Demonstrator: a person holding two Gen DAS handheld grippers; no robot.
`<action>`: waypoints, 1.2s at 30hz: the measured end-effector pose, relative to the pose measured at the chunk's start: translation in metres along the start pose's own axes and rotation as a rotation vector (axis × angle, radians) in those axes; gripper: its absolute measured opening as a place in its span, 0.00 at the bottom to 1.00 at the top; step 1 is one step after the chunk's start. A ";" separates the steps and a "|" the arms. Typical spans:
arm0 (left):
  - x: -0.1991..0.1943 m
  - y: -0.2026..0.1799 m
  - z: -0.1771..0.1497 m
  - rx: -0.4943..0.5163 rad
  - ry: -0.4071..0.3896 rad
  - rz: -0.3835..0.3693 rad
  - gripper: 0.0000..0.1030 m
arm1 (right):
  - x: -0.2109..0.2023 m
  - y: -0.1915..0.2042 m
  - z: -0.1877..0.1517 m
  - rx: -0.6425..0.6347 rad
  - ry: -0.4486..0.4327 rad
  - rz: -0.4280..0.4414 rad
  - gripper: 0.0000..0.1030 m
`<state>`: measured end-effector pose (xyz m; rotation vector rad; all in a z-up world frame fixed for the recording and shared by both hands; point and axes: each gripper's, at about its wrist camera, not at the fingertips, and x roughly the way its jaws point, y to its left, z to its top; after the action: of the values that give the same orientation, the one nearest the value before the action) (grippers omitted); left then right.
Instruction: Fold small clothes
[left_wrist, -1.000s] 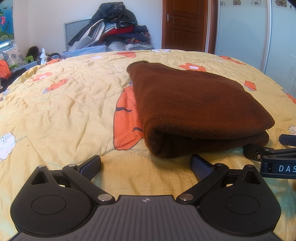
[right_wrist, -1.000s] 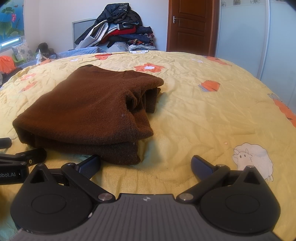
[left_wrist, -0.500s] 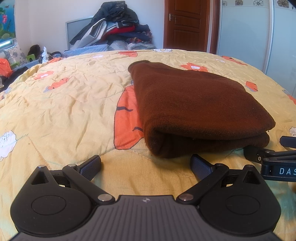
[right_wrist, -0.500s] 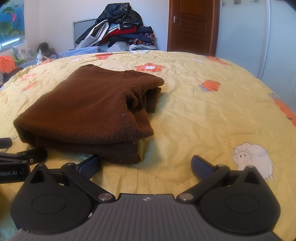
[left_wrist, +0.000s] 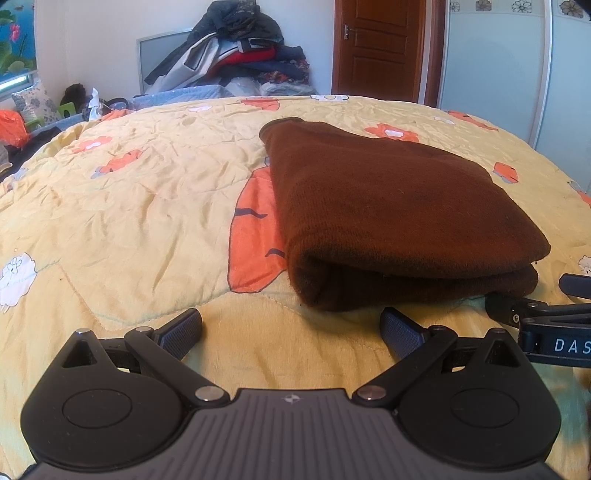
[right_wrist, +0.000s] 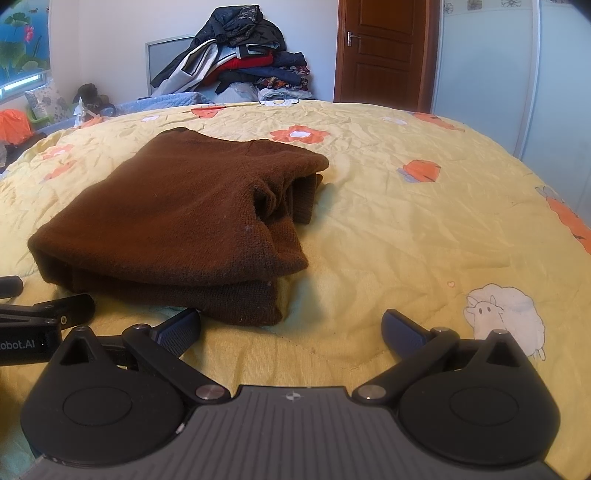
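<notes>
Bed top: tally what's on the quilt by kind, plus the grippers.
Folded brown garment: 1
Grippers, left gripper and right gripper, both open and empty: 2
Total: 3, all on or just above the yellow quilt. The clothes pile behind the bed is not counted.

Folded brown garment (right_wrist: 177, 218) lies on yellow bed (right_wrist: 406, 236). Right tool (right_wrist: 291, 330) spread wide, empty, just beside it.
</notes>
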<state>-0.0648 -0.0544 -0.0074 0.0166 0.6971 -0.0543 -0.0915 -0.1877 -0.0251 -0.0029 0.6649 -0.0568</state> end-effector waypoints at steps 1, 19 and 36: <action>0.000 0.000 0.000 0.001 0.000 -0.001 1.00 | -0.001 0.000 -0.001 0.000 0.000 -0.001 1.00; 0.000 0.001 0.000 0.002 -0.001 -0.005 1.00 | -0.001 0.000 -0.001 -0.001 -0.001 -0.001 1.00; -0.003 -0.001 -0.001 -0.003 0.009 0.005 1.00 | -0.001 0.002 -0.001 0.009 0.002 -0.010 1.00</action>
<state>-0.0676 -0.0547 -0.0061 0.0160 0.7057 -0.0481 -0.0929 -0.1853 -0.0247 0.0022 0.6665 -0.0692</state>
